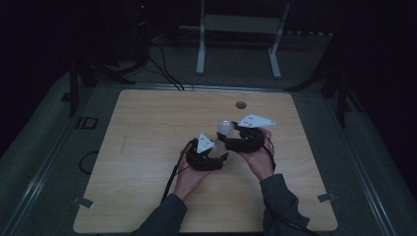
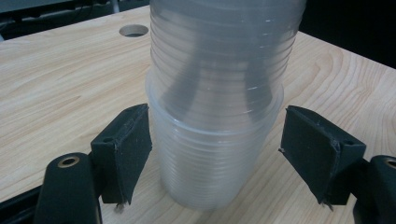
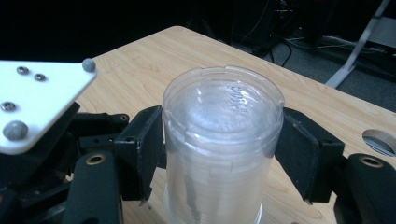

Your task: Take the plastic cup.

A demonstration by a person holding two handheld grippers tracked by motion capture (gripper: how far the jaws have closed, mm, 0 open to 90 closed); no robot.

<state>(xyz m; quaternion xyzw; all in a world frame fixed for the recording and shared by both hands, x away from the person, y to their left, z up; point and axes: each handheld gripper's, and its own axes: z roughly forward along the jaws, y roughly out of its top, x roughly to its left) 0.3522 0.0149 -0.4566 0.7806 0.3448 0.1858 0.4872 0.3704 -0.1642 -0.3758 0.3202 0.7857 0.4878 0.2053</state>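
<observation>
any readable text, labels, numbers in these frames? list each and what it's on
Embossed marks on the upturned base of the clear plastic cup stack, seen in the right gripper view: too small and blurred to read.
Faint dark marks on the floor left of the table, seen in the high view: too dim to read.
Nothing legible on either gripper's grey plate or fingers.

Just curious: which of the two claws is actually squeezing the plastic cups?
The right gripper: its jaws press the top of the cup stack. The left gripper stands open around its base.
</observation>
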